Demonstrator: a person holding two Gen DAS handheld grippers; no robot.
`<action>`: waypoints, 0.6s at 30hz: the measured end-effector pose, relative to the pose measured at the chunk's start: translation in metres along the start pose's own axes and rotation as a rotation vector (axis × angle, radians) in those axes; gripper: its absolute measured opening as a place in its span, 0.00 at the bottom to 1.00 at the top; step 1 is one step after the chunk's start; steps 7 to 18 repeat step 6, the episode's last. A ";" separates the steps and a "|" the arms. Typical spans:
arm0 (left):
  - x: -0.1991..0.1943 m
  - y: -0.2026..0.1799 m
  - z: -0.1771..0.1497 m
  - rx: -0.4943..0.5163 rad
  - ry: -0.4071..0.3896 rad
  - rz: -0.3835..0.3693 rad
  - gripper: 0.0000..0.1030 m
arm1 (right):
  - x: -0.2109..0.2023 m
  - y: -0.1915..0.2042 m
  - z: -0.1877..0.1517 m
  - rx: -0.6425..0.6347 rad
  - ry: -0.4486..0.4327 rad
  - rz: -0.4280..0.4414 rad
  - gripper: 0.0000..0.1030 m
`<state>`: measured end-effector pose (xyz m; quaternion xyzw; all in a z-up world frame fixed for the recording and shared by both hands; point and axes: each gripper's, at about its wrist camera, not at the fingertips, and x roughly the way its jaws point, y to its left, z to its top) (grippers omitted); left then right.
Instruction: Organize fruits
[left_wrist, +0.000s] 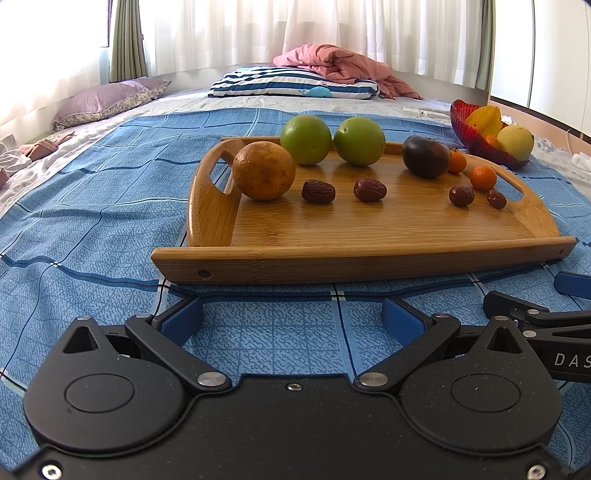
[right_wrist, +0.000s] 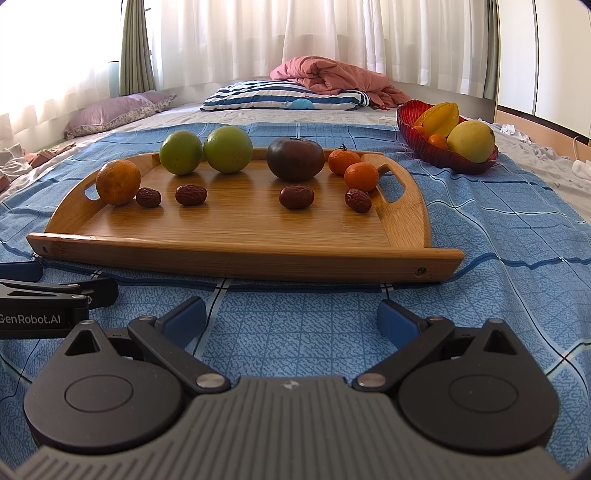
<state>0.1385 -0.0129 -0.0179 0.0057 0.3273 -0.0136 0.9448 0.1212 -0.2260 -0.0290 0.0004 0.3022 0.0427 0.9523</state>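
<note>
A bamboo tray lies on a blue checked bedsheet. On it stand an orange, two green fruits, a dark tomato, two small tangerines and several red dates. A red glass bowl at the far right holds a starfruit, a yellow fruit and small oranges. My left gripper and right gripper are both open and empty, side by side in front of the tray's near edge.
A striped pillow and a pink blanket lie at the far end of the bed. A purple pillow lies at the far left. Curtains hang behind. Small clothes lie at the left edge.
</note>
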 end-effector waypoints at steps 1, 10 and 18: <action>0.000 0.000 0.000 0.000 0.000 0.000 1.00 | 0.000 0.000 0.000 0.000 0.000 0.000 1.00; 0.000 0.000 0.000 -0.002 0.000 -0.001 1.00 | 0.000 0.000 0.000 0.000 0.001 0.000 1.00; 0.000 0.000 0.000 -0.002 0.000 -0.001 1.00 | 0.000 0.000 0.000 0.000 0.001 0.000 1.00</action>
